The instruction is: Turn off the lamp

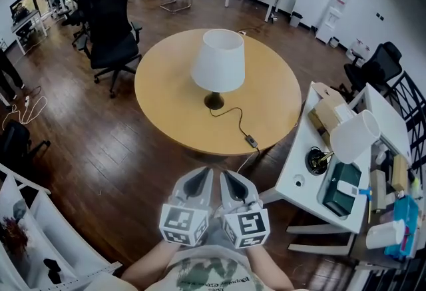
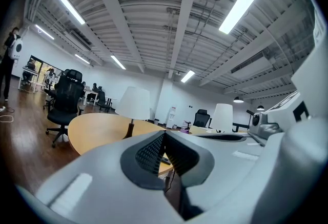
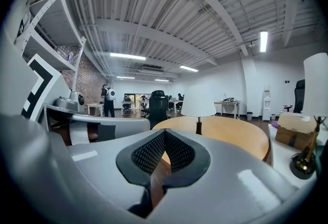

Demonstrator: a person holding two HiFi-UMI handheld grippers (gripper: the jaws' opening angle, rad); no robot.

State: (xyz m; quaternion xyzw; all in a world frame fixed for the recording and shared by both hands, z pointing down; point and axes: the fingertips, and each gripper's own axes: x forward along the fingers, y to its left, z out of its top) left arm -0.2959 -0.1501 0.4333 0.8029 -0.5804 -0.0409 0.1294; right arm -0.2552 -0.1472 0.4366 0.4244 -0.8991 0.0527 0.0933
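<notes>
A table lamp [image 1: 218, 62] with a white shade and dark base stands on the round wooden table [image 1: 166, 103]. Its black cord runs toward the near edge, with an inline switch [image 1: 251, 141] lying on the tabletop. Both grippers are held side by side below the table's near edge, well short of the switch. The left gripper [image 1: 198, 180] is shut with nothing in it, and so is the right gripper [image 1: 231, 180]. The lamp [image 2: 134, 106] shows ahead in the left gripper view, and the lamp [image 3: 199, 104] also in the right gripper view.
A white side desk [image 1: 303, 176] at the right carries a second white-shaded lamp [image 1: 354, 136], boxes and clutter. A black office chair [image 1: 113, 36] stands left of the round table. More desks and chairs fill the back of the room. A person [image 3: 108, 99] stands far off.
</notes>
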